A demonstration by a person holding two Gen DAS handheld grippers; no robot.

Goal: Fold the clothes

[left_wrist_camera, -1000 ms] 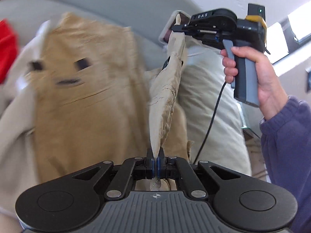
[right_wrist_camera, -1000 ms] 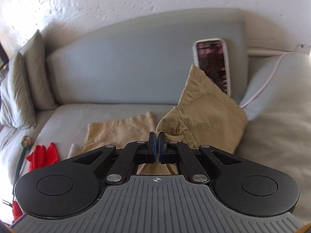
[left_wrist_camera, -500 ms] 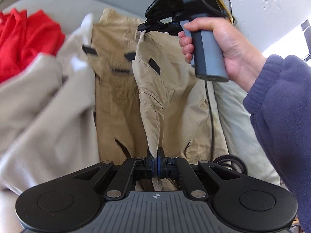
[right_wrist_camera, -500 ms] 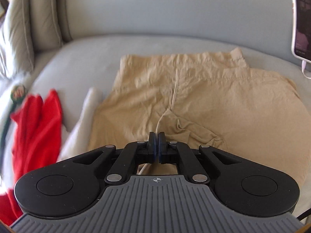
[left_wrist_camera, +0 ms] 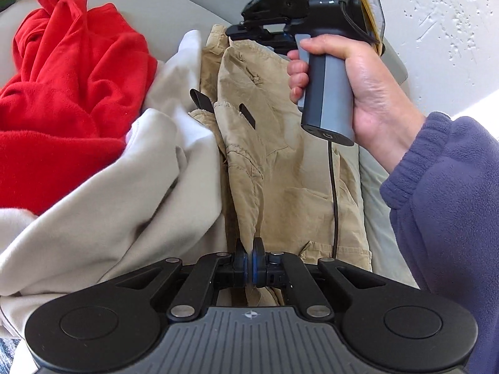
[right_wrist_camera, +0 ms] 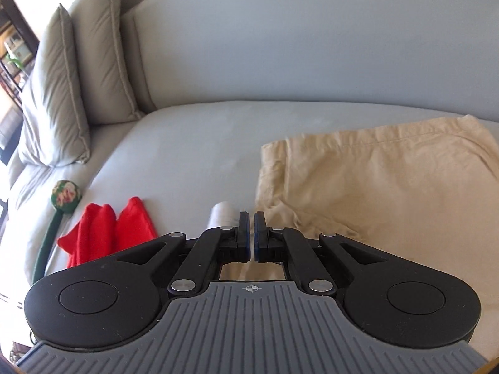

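Tan trousers (left_wrist_camera: 280, 162) lie on the grey sofa seat (right_wrist_camera: 193, 149), one half folded over the other. My left gripper (left_wrist_camera: 249, 255) is shut on the near edge of the folded layer, which runs up from between its pads. At the far end of the trousers my right gripper (left_wrist_camera: 232, 32) is held by a hand (left_wrist_camera: 368, 78). It sits low at the waistband corner. In the right wrist view the right gripper (right_wrist_camera: 250, 227) is shut, with the tan trousers (right_wrist_camera: 389, 187) reaching up to its pads and showing beneath them.
A red garment (left_wrist_camera: 62, 93) and a cream garment (left_wrist_camera: 124, 205) lie heaped to the left of the trousers. Two grey cushions (right_wrist_camera: 62, 99) and a green stick with a floral ball (right_wrist_camera: 66, 195) are at the sofa's left end. A black cable (left_wrist_camera: 335, 193) hangs across the trousers.
The right gripper swung left and down with its part of the trousers, laying that half over the other. The left gripper shifted slightly, still gripping. The phone left the right wrist view.
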